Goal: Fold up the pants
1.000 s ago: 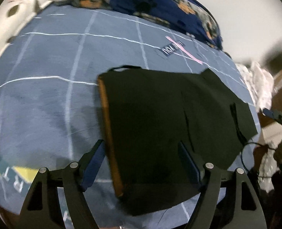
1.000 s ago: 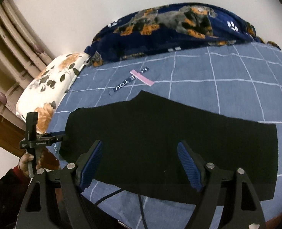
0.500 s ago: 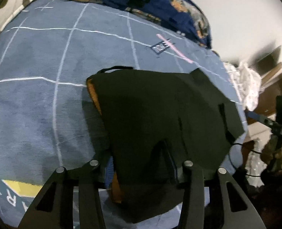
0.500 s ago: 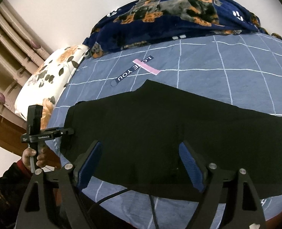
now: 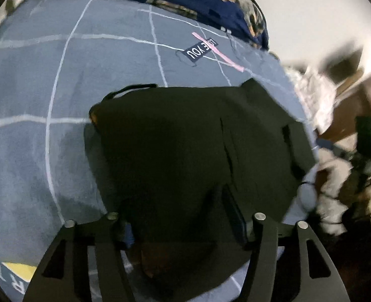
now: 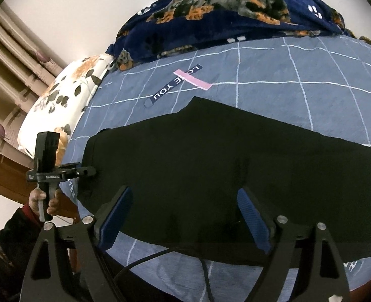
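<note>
left tongs [image 5: 178, 216] closed onto pants [image 5: 185, 151] hem

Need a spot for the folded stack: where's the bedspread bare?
Bare: the bedspread strip between the pants and the dog-print blanket, past the LOVE YOU patch; also the stretch on the waistband side. Crowded: the near edge, with both tools and a cable.

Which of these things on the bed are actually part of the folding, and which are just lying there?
In the job: black pants; left tool, gripping their near edge; right tool, open above them.

Just lying about: dog-print blanket; floral pillow; black cable.
</note>
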Available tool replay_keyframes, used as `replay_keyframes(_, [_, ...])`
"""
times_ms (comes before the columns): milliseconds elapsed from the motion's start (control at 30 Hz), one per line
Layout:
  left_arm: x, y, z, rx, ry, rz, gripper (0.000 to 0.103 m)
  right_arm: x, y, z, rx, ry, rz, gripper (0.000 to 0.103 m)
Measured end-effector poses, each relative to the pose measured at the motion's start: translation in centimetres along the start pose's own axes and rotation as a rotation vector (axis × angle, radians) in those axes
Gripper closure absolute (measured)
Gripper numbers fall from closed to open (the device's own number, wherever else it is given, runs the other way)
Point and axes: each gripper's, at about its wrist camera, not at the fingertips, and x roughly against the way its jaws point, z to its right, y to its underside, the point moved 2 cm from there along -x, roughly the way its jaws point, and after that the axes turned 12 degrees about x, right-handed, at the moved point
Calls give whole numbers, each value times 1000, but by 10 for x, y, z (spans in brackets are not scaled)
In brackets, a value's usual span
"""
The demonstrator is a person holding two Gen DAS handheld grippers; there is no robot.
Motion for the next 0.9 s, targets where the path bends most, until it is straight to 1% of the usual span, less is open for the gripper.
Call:
replay_keyframes(33, [-1,0,3,-7,-27,12,58,-1,1,-1,-1,-4,-1,19])
replay_keyframes(67, [1,1,4,3,-31,25,61,-2,0,-2,-3,-12,1,19])
replay_keyframes(133, [10,2,5,25,-29,65,73,-1,0,-4,-4,-23,5,19])
replay_keyframes(233, [25,6,20,35,-13,129,82,2,0,-3,-8,-34,25,19])
replay_keyframes(267, [30,8,28,30,-6,145,82,4,0,-1,-18,-44,34,19])
replay_keyframes(367, [41,11,64,-1,11,183,84,7,1,10,-78,-119,65,19])
replay_keyframes(433, [48,13,92,-19,48,197,84,10,2,21,-123,-184,103,19])
replay_keyframes(467, [50,13,109,-36,65,201,84,12,2,26,-139,-203,116,19])
replay_keyframes(533, [48,14,143,-84,79,200,84,14,2,40,-192,-274,138,19])
replay_keyframes(633, [30,12,186,-116,121,171,84,14,1,53,-254,-395,173,19])
replay_keyframes(667, [24,10,194,-116,137,163,84,13,1,55,-276,-440,179,17])
replay_keyframes(733, [7,7,214,-134,175,142,84,3,1,64,-354,-581,187,17])
replay_keyframes(833, [-14,5,229,-124,225,136,83,-9,6,77,-434,-646,195,17])
replay_keyframes(900, [-29,2,237,-128,233,140,81,-18,8,83,-472,-680,186,17])
